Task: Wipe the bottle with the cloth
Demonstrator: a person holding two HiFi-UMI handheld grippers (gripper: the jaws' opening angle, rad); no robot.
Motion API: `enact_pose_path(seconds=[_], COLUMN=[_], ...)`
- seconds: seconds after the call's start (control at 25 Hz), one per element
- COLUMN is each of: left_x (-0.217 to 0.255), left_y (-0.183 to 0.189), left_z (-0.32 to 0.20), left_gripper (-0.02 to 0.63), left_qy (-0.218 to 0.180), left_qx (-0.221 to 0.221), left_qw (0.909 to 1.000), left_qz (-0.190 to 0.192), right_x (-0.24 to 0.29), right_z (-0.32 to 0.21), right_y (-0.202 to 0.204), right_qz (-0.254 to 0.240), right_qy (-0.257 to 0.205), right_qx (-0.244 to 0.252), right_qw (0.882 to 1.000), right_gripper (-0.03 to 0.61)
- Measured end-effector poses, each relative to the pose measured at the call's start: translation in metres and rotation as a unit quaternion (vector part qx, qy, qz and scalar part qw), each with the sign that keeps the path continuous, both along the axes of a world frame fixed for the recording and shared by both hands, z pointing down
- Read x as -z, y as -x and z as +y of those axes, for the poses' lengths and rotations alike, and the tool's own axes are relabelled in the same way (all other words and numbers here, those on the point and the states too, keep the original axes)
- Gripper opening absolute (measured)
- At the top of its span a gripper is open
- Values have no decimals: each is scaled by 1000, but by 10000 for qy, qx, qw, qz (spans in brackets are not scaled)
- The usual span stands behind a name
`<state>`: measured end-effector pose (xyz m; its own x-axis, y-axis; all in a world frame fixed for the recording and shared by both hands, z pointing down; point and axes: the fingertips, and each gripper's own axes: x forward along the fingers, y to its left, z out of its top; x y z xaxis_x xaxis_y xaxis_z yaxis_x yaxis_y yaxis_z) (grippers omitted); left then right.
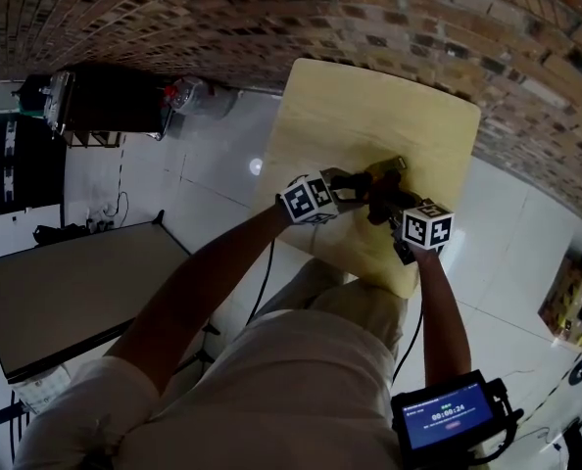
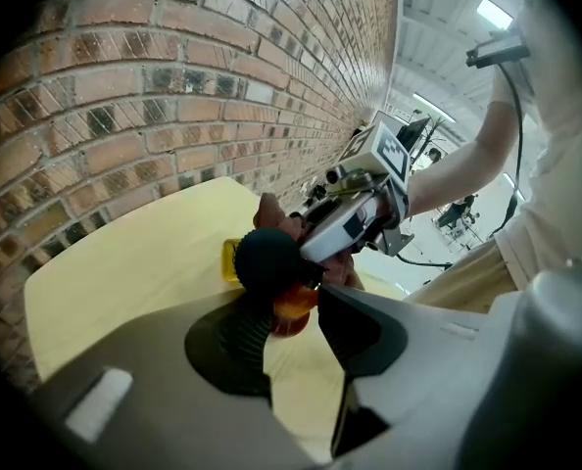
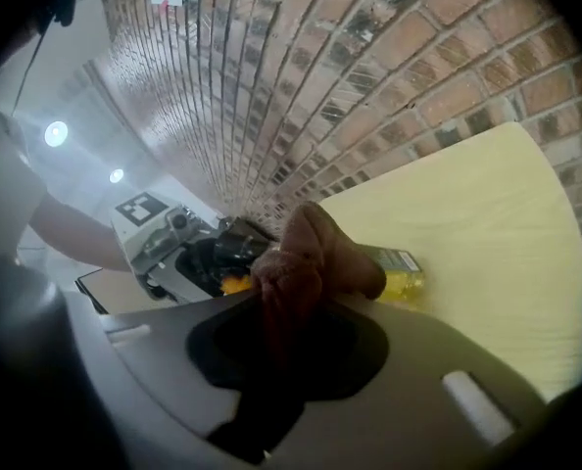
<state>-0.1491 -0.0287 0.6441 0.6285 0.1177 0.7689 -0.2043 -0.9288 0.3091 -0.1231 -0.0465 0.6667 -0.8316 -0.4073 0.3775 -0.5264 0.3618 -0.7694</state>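
Bottle [image 3: 401, 274] seems light, stiff, probably slippery; at the table [image 1: 369, 116] we clamp its dark cap [image 2: 266, 260] in the left gripper [image 2: 291, 306], while the right gripper [image 3: 291, 311] pinches the soft cloth [image 3: 315, 253] against it.

cloth [image 3: 315, 248] on the bottle [image 3: 404, 280], between left tool [image 2: 286, 306] and right tool [image 3: 291, 302], above table [image 1: 369, 106]
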Motion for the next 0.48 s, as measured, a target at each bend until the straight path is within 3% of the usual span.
enact_pose_path(seconds=[0.2,0.36,0.48], left_x=[0,-3,-3], left_y=[-1,-1,-1], left_z=[1,-1,0], left_gripper=[164,166,167], left_qy=[-31,5,172], left_qx=[-176,-91,238], left_qw=[9998,10000,9995], left_qz=[-52,-29,67], right_x=[-36,-80,-105], right_z=[-7,-14,-13], right_y=[1,1,0], right_qz=[151,861,1243], right_qy=[509,907,1115], right_qx=[22,274,424], right_qw=[9986,9918,9850], right_gripper=[67,66,66])
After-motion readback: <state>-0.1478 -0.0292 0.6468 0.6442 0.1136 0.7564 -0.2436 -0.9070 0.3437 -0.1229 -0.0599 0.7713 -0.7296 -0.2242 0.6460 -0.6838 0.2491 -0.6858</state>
